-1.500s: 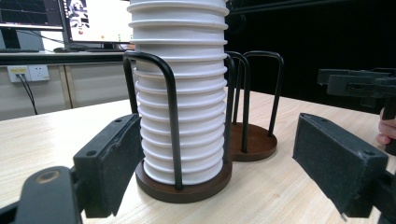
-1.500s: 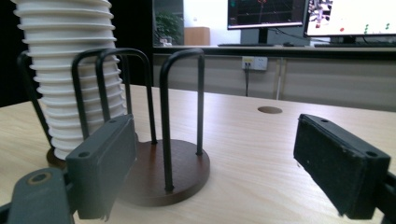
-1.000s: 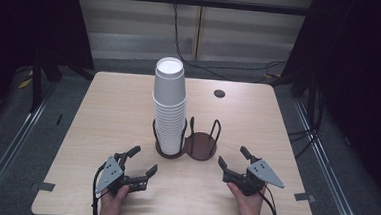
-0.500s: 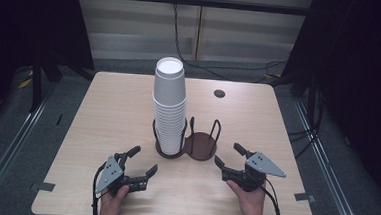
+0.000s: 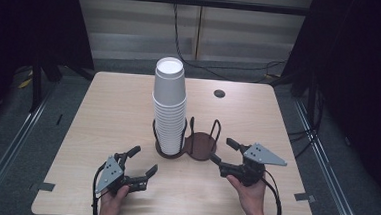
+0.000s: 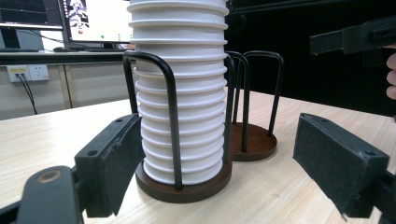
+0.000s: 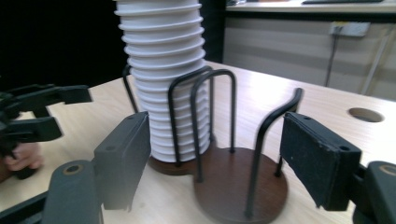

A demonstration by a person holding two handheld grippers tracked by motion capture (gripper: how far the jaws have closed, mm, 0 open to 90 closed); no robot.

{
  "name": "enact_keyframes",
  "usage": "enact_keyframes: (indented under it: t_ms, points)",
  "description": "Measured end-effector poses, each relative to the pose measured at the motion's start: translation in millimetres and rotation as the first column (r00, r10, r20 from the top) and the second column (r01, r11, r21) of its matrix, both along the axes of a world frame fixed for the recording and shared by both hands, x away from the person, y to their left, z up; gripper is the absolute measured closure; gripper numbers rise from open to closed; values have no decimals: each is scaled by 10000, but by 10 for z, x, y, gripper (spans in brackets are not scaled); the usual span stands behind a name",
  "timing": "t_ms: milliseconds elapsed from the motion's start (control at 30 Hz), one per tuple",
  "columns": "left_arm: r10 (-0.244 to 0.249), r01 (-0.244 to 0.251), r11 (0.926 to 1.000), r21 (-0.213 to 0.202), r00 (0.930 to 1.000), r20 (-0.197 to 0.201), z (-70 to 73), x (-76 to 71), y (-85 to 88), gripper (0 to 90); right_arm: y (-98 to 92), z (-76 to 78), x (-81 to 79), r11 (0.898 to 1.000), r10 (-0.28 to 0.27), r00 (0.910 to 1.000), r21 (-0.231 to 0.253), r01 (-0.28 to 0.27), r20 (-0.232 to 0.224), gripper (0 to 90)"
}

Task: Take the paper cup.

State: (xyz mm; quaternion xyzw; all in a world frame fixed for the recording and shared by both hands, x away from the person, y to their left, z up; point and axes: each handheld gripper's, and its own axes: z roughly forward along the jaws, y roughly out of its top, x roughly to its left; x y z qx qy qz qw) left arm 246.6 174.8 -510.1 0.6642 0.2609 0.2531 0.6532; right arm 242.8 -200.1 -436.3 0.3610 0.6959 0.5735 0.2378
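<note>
A tall stack of white paper cups stands in the left ring of a dark brown twin cup holder with black wire loops. Its right ring holds nothing. My left gripper rests at the front left of the table, open, with nothing between its jaws. In its own view the stack stands just beyond the jaws. My right gripper hovers close to the empty ring. Its jaws have just been closing, still stand apart, and grip nothing.
A round cable hole lies in the light wooden table at the back right. Black frame rails and cables run behind the table. From the right gripper view, the left gripper is off to the left.
The right gripper has lifted and edged toward the empty ring, and its jaws have narrowed. The left gripper and the cups have not moved.
</note>
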Motion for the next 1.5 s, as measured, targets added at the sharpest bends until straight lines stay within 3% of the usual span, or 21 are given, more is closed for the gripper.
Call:
enact_keyframes:
  t_ms: [367,467,700,1033,1133,1500]
  points:
    - [-56,56,9999,-83,10000,-74,-2,-5,-6,158,103,195,75,9986,526,9976,38,-524,-452,257]
    - [-63,63,10000,-68,10000,-72,-3,-5,-5,158,151,321,130,9937,1110,9926,181,-1102,-490,269]
    - [-62,62,9999,-90,9999,-79,-2,-5,-6,158,264,507,222,9857,1635,9839,-286,-1659,-721,270]
    - [-110,110,9999,-59,9999,-70,-2,-4,-2,158,409,710,306,9789,1984,9780,-373,-2010,-638,269]
    - [-111,111,9999,-64,9999,-74,-2,-4,-2,158,452,835,363,9717,2348,9696,-98,-2360,-693,269]
    - [-147,146,9999,-88,9999,-80,-3,-4,-5,158,572,1142,548,9628,2676,9609,-185,-2695,-708,213]
